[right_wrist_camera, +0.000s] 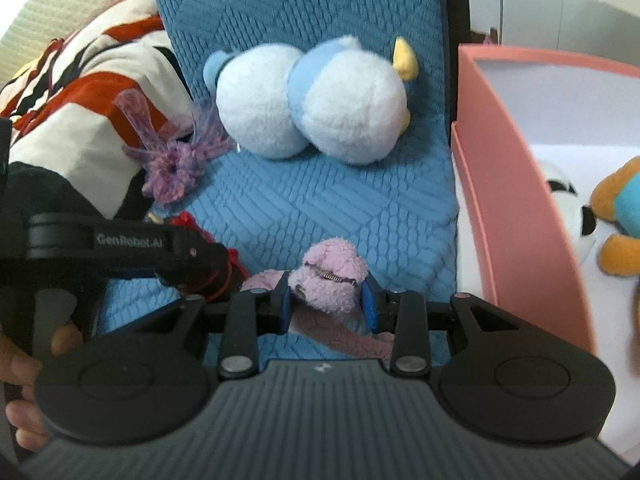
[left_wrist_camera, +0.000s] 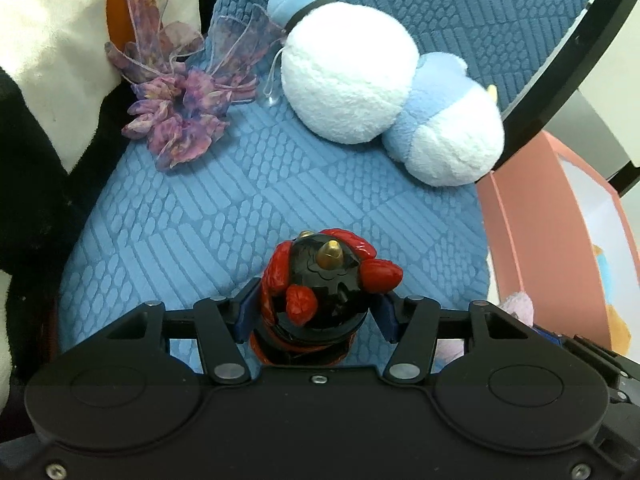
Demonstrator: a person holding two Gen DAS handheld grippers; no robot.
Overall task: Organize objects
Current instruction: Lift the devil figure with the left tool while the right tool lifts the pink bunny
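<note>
My left gripper (left_wrist_camera: 314, 312) is shut on a black and red figurine (left_wrist_camera: 320, 292) with gold horns, held just above the blue textured cushion (left_wrist_camera: 200, 220). My right gripper (right_wrist_camera: 328, 304) is shut on a pink plush toy (right_wrist_camera: 332, 276) low over the same cushion (right_wrist_camera: 320, 208). The left gripper shows in the right wrist view (right_wrist_camera: 192, 256), just left of the pink plush. A white and light-blue plush (left_wrist_camera: 360, 84) (right_wrist_camera: 312, 100) lies at the back of the cushion. A purple fabric flower (left_wrist_camera: 180, 108) (right_wrist_camera: 172, 168) lies to its left.
A pink box (right_wrist_camera: 520, 216) (left_wrist_camera: 532, 220) stands right of the cushion and holds an orange plush (right_wrist_camera: 620, 216) and a black-and-white plush (right_wrist_camera: 572, 216). An orange, white and black cloth (right_wrist_camera: 80, 100) (left_wrist_camera: 48, 60) lies at the left. A black curved frame (left_wrist_camera: 568, 52) crosses the upper right.
</note>
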